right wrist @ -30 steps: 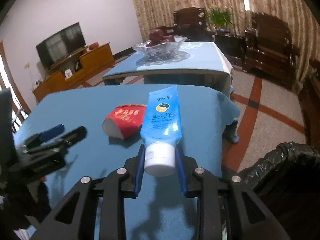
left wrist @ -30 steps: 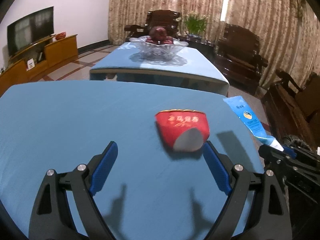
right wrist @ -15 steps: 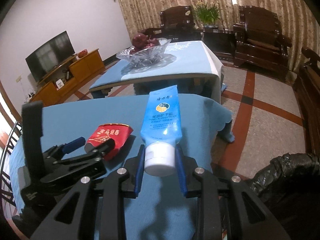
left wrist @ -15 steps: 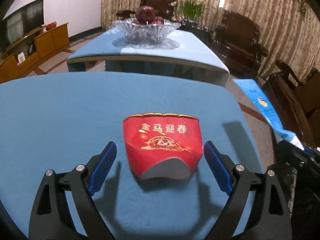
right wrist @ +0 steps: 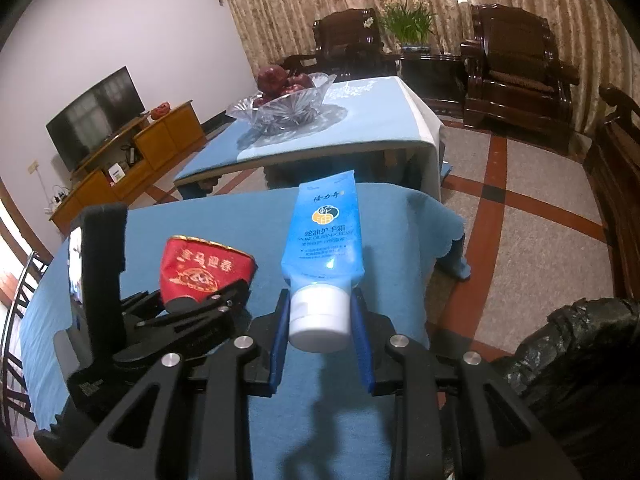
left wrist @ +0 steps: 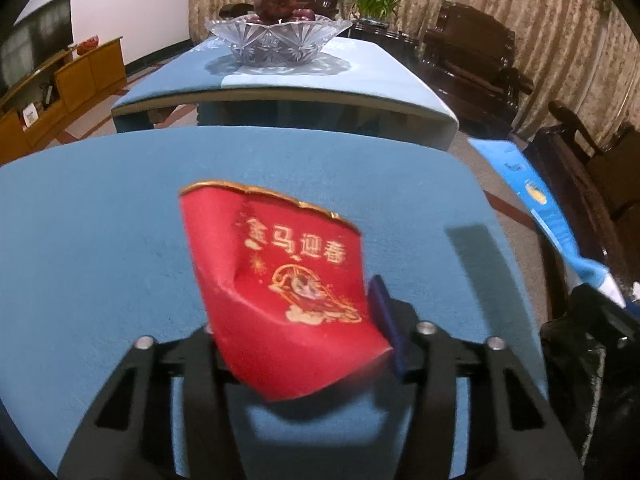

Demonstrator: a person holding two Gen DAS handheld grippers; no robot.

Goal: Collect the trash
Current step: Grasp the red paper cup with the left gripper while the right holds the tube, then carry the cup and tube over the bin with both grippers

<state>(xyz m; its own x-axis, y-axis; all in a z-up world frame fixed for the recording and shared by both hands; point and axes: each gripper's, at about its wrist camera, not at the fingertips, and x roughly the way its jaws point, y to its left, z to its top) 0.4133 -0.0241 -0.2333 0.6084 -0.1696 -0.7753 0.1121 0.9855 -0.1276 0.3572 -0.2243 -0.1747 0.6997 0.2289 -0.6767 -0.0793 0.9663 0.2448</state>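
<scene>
My left gripper (left wrist: 296, 344) is shut on a crushed red paper cup (left wrist: 276, 280) with gold print and holds it tilted just above the blue table (left wrist: 100, 220). The cup also shows in the right wrist view (right wrist: 200, 268), held by the left gripper (right wrist: 208, 300). My right gripper (right wrist: 320, 332) is shut on the white cap of a blue hand cream tube (right wrist: 324, 236), held above the table's right side. The tube shows at the right edge of the left wrist view (left wrist: 536, 204).
A black trash bag (right wrist: 572, 360) stands open on the floor to the right of the table. Behind is a second blue table (left wrist: 280, 76) with a glass fruit bowl (left wrist: 276, 36). Dark wooden armchairs (right wrist: 516, 76) stand at the back right, a TV stand (right wrist: 132, 160) at the left.
My left gripper closed on the red cup and lifted it, tilting it. My right gripper kept the tube and rose slightly, toward the bag side.
</scene>
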